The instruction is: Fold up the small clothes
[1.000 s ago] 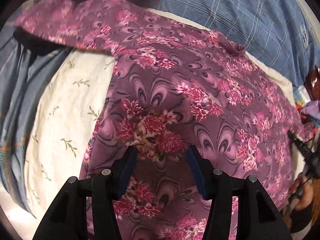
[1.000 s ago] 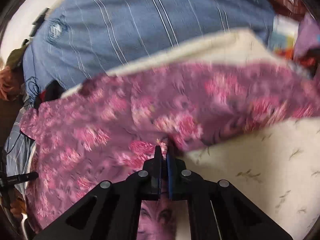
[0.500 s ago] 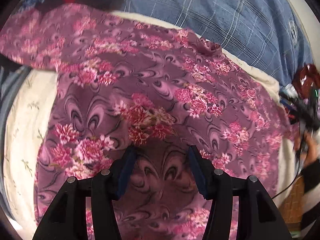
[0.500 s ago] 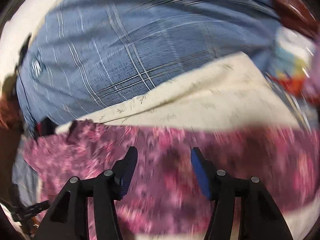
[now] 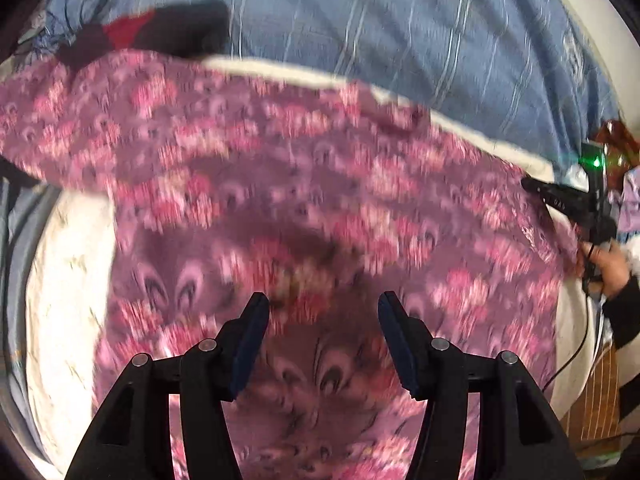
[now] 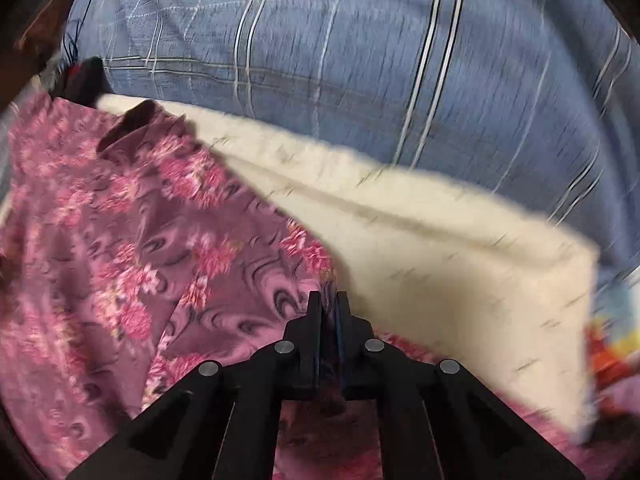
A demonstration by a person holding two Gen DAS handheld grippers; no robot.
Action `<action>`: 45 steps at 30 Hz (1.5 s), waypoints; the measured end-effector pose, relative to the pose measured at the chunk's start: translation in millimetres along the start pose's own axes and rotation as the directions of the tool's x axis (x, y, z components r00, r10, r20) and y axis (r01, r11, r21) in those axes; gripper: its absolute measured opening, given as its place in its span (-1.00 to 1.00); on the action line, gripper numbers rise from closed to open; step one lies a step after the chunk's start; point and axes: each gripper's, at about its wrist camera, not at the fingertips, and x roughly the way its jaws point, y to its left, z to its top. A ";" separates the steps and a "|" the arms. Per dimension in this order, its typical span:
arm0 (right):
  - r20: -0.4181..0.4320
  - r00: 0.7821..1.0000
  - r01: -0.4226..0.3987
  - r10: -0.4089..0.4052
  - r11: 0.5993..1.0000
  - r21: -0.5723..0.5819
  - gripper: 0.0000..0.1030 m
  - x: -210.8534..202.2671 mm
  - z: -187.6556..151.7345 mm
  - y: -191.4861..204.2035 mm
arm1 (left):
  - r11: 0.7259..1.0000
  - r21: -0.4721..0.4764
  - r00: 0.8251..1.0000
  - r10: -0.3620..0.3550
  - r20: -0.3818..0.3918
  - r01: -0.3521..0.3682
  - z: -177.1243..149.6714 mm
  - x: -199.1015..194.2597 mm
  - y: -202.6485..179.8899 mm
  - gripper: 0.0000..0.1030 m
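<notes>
Right claw (image 6: 328, 304) pinches the floral garment (image 6: 120, 240); left claw (image 5: 323, 312) gapes empty above it.

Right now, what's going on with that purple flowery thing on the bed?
A person with two handheld grippers is folding a purple floral garment spread on a cream pad. The right gripper is pinched shut on the garment's edge, while the left gripper hovers open above the fabric, holding nothing.
</notes>
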 end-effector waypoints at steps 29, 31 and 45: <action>0.101 0.966 0.013 -0.238 0.432 0.902 -0.48 -100.7 -263.6 -238.1 | 0.994 0.046 0.995 0.096 -0.014 -0.096 -12.0 33.5 -16.9 0.53; 0.086 0.961 0.041 -0.263 0.442 0.896 -0.80 -101.7 -257.2 -234.0 | 0.997 0.039 0.998 0.062 -0.012 -0.062 -10.4 29.1 -14.1 0.53; 0.366 0.930 -0.184 -0.037 0.815 0.550 -0.81 -136.3 -88.1 -34.5 | 0.997 0.047 0.990 -0.069 0.126 0.064 -2.7 3.9 13.8 0.43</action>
